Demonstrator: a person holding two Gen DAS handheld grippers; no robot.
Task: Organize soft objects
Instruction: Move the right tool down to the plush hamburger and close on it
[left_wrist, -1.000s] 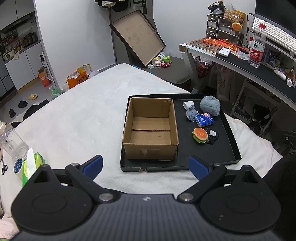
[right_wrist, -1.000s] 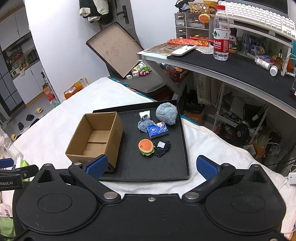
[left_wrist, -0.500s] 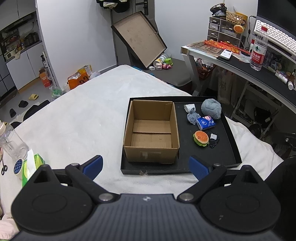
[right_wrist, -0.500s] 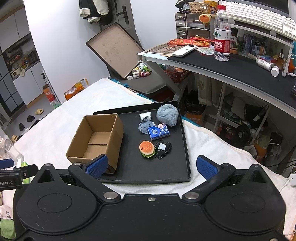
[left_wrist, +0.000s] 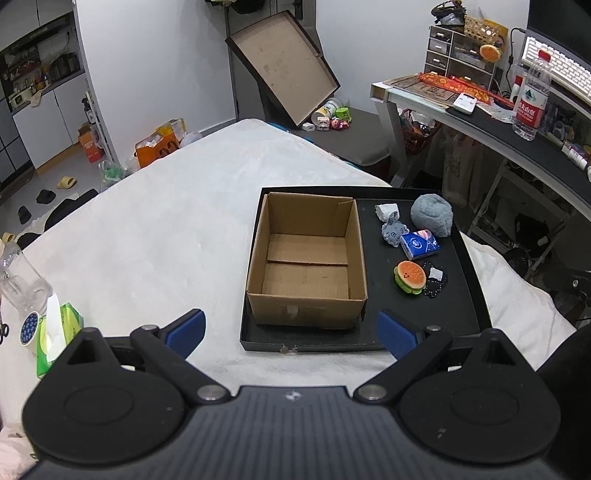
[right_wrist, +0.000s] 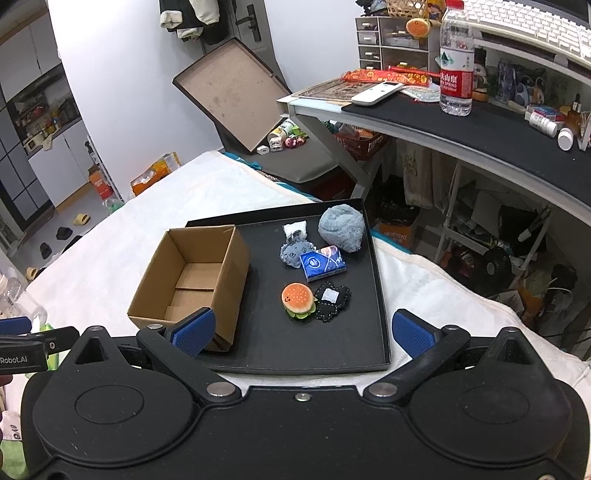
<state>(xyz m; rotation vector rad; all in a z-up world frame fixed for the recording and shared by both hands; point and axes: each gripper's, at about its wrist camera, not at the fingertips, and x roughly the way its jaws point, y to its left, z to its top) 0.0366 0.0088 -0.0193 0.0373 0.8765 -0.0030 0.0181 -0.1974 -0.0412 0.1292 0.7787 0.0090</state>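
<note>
A black tray (left_wrist: 458, 317) (right_wrist: 354, 350) lies on the white-covered bed. In its left half stands an empty open cardboard box (left_wrist: 308, 258) (right_wrist: 192, 273). To the right lie several soft items: a grey fluffy ball (left_wrist: 432, 215) (right_wrist: 341, 228), a small grey plush (left_wrist: 393, 232) (right_wrist: 293, 253), a blue tissue pack (left_wrist: 419, 243) (right_wrist: 323, 263), a burger toy (left_wrist: 409, 277) (right_wrist: 298, 300), and a black patch (left_wrist: 436, 282) (right_wrist: 332, 300). My left gripper (left_wrist: 291, 332) hovers open before the tray's near edge. My right gripper (right_wrist: 303, 332) is open too, above the tray's near edge, holding nothing.
A green tissue pack (left_wrist: 55, 328) and a clear bottle (left_wrist: 18, 280) sit at the bed's left. A desk (right_wrist: 480, 129) with a water bottle (right_wrist: 456, 59) and remote stands to the right. A brown box lid (left_wrist: 284, 66) leans behind the bed.
Both views have drifted slightly closer to the tray. Nothing on the tray has moved and both grippers stay open.
</note>
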